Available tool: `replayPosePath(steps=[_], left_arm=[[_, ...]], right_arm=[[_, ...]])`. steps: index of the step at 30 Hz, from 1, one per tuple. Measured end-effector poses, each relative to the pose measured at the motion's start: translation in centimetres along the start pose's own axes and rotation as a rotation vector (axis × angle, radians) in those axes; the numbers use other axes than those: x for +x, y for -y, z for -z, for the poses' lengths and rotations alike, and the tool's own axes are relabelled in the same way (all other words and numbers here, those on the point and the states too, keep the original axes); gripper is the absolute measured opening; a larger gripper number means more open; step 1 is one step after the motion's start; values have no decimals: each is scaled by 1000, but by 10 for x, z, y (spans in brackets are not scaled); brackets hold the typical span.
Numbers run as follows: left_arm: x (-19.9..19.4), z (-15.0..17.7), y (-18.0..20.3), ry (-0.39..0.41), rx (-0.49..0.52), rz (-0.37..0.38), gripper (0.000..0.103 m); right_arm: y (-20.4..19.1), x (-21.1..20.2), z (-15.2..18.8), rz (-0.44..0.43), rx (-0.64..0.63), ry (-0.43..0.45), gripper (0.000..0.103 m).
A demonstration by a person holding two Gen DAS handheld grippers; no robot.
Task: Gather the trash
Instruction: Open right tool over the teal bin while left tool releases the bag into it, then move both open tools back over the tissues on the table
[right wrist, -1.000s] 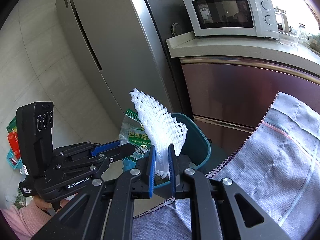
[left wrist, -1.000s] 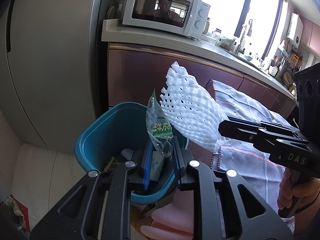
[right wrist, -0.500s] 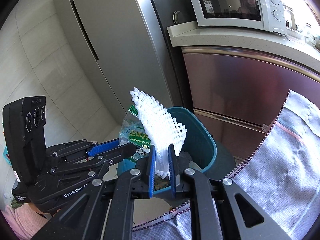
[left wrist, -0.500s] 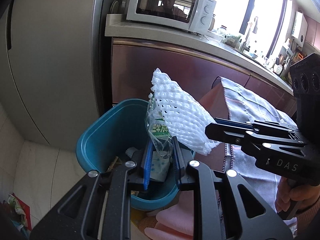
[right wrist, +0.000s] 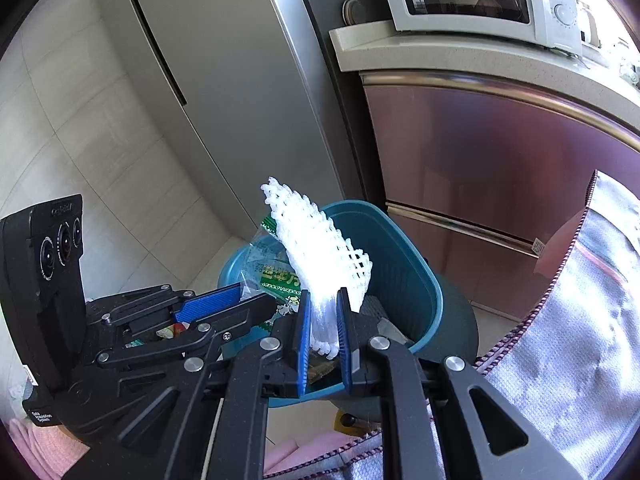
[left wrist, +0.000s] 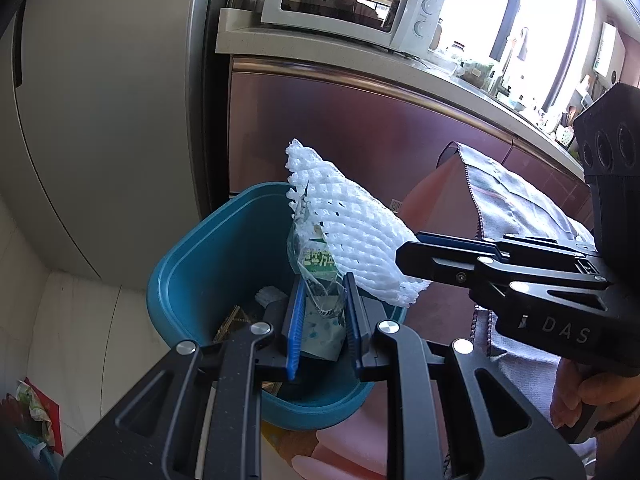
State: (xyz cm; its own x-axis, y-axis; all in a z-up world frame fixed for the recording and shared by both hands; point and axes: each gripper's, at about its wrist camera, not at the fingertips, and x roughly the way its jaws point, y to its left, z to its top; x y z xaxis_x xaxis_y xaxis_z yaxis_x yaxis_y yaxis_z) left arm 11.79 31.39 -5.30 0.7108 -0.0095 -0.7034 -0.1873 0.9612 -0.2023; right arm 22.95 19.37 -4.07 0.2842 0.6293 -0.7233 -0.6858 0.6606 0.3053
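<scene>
The left gripper (left wrist: 320,320) has its blue-padded fingers (left wrist: 294,332) pinched on a clear plastic wrapper (left wrist: 316,256) with green print. Just beside it, the right gripper (right wrist: 322,332) clamps the lower edge of a white foam fruit net (right wrist: 316,256). Both pieces hang over the open teal trash bin (left wrist: 192,280), which already holds scraps. Beyond stand a maroon cabinet (left wrist: 340,128), a microwave (left wrist: 420,20) and a grey refrigerator (left wrist: 100,100).

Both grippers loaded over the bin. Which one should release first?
Left, probably. The left gripper holds the plastic wrapper low inside the teal bin; the right gripper holds the foam net near the rim.
</scene>
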Motion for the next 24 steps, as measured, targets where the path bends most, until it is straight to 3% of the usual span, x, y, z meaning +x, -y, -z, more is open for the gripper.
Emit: replayPosePath(steps=[12,24], left_arm=[[28,6,-5,-56,-17,0,19],[39,15,-12,-64,-39,8,21]], right_arm=[[5,22,-2,9,40,-47,16],[11,12,6,2,63,-21,16]])
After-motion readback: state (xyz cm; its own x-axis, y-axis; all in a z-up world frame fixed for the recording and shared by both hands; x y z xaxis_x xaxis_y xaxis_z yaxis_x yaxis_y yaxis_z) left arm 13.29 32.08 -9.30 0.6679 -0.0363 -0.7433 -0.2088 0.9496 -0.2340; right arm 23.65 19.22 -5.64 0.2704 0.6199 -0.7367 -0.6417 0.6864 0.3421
